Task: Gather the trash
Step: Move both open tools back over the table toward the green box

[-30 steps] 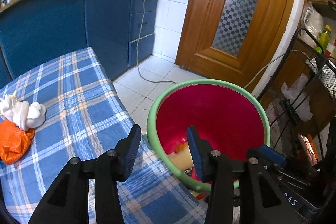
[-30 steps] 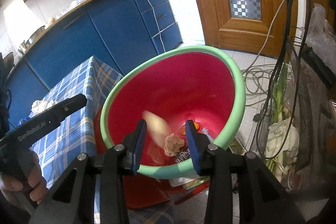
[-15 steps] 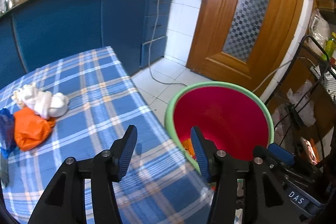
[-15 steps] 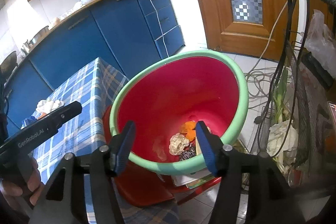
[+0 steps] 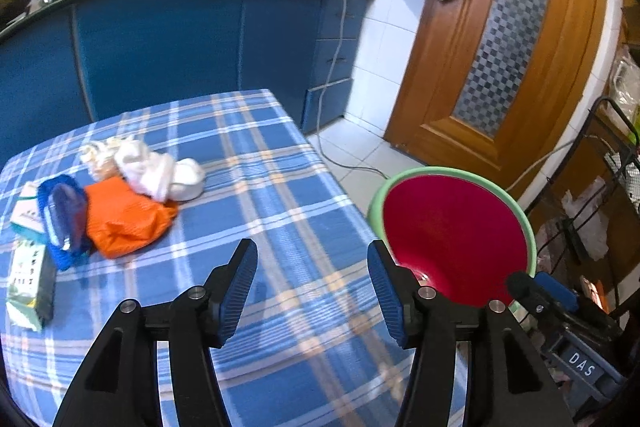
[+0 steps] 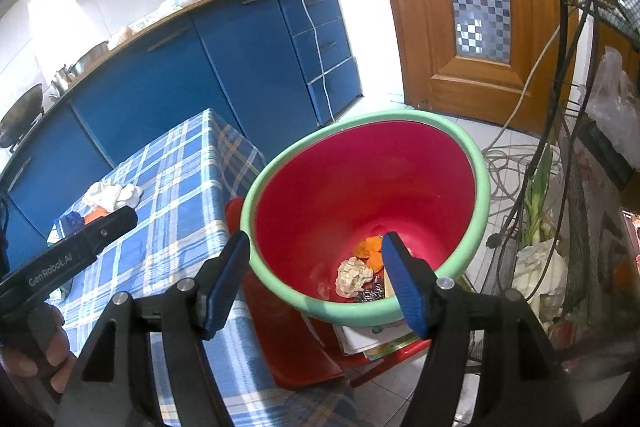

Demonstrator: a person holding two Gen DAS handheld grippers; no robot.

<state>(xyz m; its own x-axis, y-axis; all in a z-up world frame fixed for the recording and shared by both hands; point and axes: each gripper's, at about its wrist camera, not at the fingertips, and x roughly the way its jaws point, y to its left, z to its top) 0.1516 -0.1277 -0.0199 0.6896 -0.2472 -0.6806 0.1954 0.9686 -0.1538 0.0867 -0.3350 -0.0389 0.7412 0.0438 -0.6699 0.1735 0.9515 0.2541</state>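
Note:
A red bin with a green rim (image 6: pixel 476 167) stands off the table's right edge and holds crumpled paper (image 6: pixel 352 275) and orange scraps (image 6: pixel 370 249); it also shows in the left wrist view (image 5: pixel 524 223). My right gripper (image 6: pixel 316 279) is open and empty above the bin's near rim. My left gripper (image 5: pixel 312 287) is open and empty over the plaid tablecloth (image 5: pixel 256 187). On the table's left lie an orange bag (image 5: pixel 124 219), white crumpled tissue (image 5: pixel 156 171), a blue wrapper (image 5: pixel 62 215) and a small carton (image 5: pixel 28 283).
Blue kitchen cabinets (image 5: pixel 160 43) stand behind the table. A wooden door (image 5: pixel 500 67) is at the right. A wire rack with bags (image 6: pixel 592 227) and loose cables (image 6: pixel 508 163) crowd the floor right of the bin. A red stool (image 6: pixel 304 355) sits under the bin.
My left gripper has swung left from the bin to over the table. My right gripper has opened wider above the bin; a piece of trash seen falling has settled inside.

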